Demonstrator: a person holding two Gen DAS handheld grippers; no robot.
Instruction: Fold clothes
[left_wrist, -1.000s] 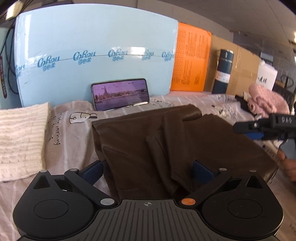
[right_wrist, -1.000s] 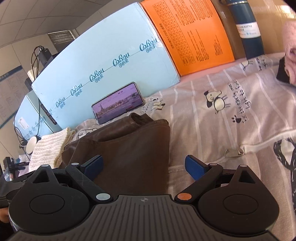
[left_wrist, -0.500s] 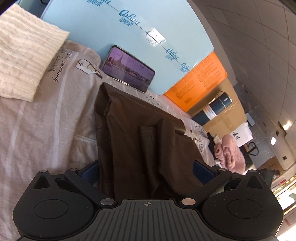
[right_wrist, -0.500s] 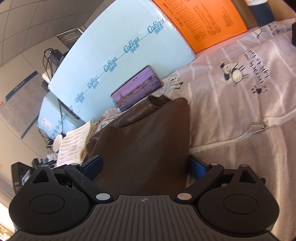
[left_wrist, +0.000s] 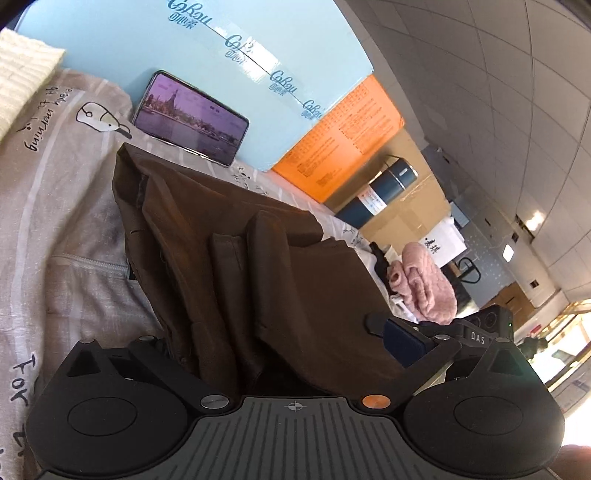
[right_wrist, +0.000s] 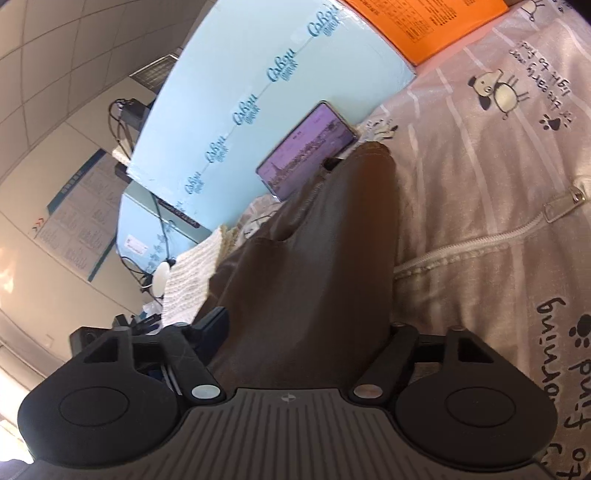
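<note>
A dark brown garment (left_wrist: 258, 258), partly folded with creases along its length, lies on a printed grey sheet (left_wrist: 55, 192). My left gripper (left_wrist: 273, 336) is open and tilted, with the garment's near edge between its wide jaws. The cloth hides its left finger, and its right blue pad (left_wrist: 402, 343) shows. In the right wrist view the same brown garment (right_wrist: 314, 258) fills the space between the jaws of my open right gripper (right_wrist: 306, 325). Its left blue pad (right_wrist: 214, 321) is visible, while the right fingertip sits under the cloth edge. The right gripper (left_wrist: 476, 336) also appears at the garment's right side.
A phone (left_wrist: 190, 118) leans on a light blue foam board (left_wrist: 221, 44) behind the garment, beside an orange board (left_wrist: 343, 140) and a dark bottle (left_wrist: 376, 195). A pink knitted item (left_wrist: 424, 288) lies at the right, a cream knit (left_wrist: 22, 74) at the left. The sheet's zipper (right_wrist: 480, 243) runs to the right.
Both grippers have rolled sideways and pushed forward over the garment's near edge. The cloth now covers one finger of each, where both blue pads showed before.
</note>
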